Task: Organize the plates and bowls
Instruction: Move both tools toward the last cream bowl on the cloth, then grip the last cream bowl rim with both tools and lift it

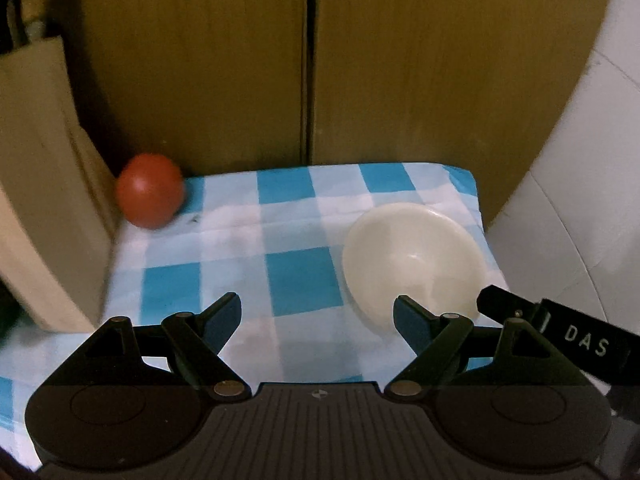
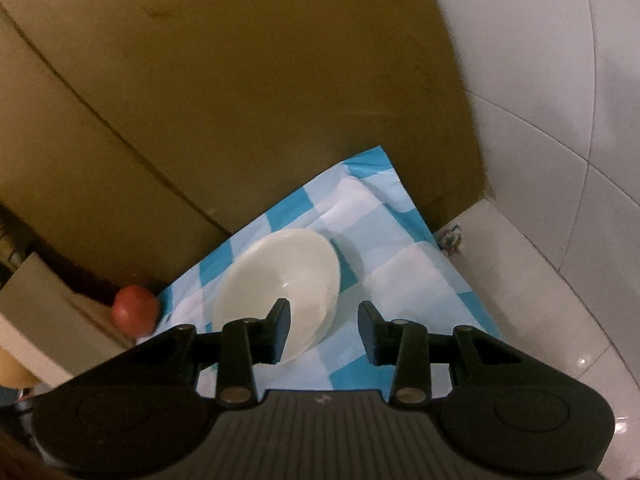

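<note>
A cream-white bowl [image 1: 412, 256] sits upright near the right edge of a blue-and-white checked cloth [image 1: 296, 280]. My left gripper [image 1: 318, 308] hovers open over the cloth just left of the bowl, with nothing between its fingers. One of the right gripper's fingers [image 1: 504, 304] reaches in at the bowl's near right side. In the right wrist view the bowl [image 2: 280, 280] lies on the cloth [image 2: 400, 272]. My right gripper [image 2: 324, 320] straddles its near rim, one finger over the inside and one outside. Its pads stand clear of the rim.
A red round fruit [image 1: 150, 190] [image 2: 134, 308] rests at the cloth's far left corner. Brown cardboard panels [image 1: 200, 60] [image 2: 240, 80] wall off the back. A pale box [image 1: 36, 160] stands at the left. White tiled floor [image 2: 540, 240] lies to the right.
</note>
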Action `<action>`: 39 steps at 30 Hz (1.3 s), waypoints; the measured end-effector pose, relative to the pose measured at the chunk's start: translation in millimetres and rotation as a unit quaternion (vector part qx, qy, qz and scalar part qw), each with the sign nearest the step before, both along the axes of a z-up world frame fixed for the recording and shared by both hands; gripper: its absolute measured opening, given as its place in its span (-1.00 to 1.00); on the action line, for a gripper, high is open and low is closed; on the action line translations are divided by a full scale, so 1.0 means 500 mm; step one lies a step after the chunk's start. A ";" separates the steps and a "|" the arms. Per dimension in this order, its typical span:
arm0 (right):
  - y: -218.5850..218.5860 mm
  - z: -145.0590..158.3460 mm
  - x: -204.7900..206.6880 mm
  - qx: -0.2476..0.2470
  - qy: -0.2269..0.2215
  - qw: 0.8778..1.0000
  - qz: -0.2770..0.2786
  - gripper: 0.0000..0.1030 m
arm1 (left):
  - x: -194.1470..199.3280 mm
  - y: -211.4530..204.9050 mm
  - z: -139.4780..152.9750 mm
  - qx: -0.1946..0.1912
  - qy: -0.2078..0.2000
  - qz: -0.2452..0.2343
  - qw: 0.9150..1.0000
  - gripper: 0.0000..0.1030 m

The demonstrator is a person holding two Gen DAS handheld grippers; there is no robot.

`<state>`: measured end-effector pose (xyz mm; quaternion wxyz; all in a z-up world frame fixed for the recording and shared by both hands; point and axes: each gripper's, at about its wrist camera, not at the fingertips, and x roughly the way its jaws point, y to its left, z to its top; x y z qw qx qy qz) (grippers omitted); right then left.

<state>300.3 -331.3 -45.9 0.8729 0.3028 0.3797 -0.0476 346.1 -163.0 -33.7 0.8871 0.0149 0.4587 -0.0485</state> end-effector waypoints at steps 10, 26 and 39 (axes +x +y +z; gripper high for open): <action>-0.007 -0.054 0.041 0.030 0.022 0.999 0.000 -0.38 | 0.049 -0.031 -0.066 0.019 0.022 0.003 1.000 0.44; 0.022 -0.056 0.026 0.085 0.037 0.995 0.042 -0.88 | 0.031 -0.022 -0.056 0.016 0.038 -0.009 0.999 -0.27; 0.091 0.000 -0.014 0.095 0.025 0.991 0.095 -0.86 | -0.054 0.031 0.014 0.047 -0.013 0.012 0.999 -0.25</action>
